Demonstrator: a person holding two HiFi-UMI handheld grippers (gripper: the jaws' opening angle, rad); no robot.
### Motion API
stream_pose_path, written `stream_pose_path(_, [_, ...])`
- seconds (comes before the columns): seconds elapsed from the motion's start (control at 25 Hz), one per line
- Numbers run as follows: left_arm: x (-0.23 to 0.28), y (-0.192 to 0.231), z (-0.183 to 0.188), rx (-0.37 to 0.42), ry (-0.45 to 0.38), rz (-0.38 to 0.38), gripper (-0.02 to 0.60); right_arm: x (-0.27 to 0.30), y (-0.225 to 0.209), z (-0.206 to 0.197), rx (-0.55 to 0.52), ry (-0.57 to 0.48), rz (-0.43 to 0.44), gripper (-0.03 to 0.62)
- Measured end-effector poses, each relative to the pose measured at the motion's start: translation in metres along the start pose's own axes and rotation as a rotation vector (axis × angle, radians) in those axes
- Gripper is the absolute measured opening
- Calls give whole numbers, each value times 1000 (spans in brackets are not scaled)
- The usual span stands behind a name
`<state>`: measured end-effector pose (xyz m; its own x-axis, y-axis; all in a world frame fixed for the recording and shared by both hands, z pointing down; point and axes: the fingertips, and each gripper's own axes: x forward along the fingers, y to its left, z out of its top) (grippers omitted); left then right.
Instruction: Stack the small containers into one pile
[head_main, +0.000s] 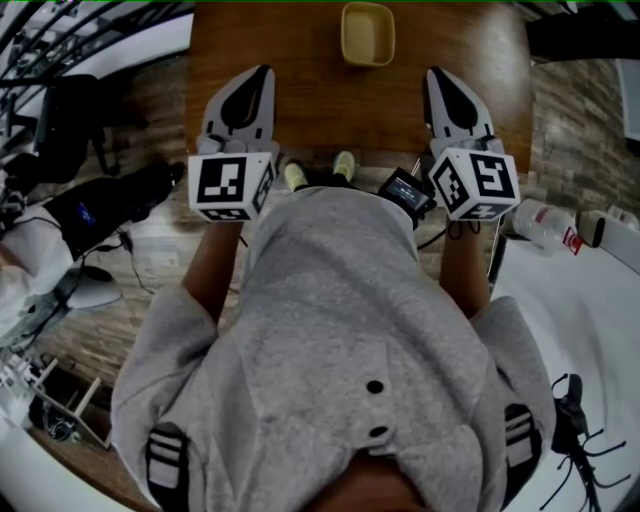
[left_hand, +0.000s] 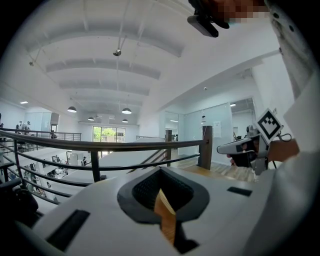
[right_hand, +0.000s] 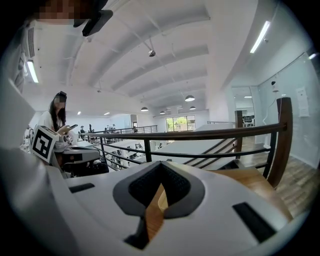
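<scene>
Both of my tongs are closed and empty. The left tongs (head_main: 260, 76) and the right tongs (head_main: 438, 78) sit over the near edge of the wooden worktop (head_main: 300, 60), one on each side and well apart, each pointing across it. In both gripper views the jaws meet at the tips with nothing between them, and only a strip of wood shows through the gap behind. The yellow container (head_main: 367, 33) sits at the far side of the worktop, ahead of both tongs and roughly midway between their lines. From above I cannot tell whether it is one container or several nested together. A dark railing (left_hand: 125, 145) runs beyond the worktop.
</scene>
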<state>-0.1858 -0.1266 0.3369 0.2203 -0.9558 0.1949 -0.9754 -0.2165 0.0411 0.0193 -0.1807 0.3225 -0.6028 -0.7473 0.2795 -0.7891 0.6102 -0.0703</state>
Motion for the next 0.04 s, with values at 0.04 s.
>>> stream_pose_path(0.04, [0, 3, 1, 1, 0, 3, 14, 2, 1, 1, 1, -1, 1, 15])
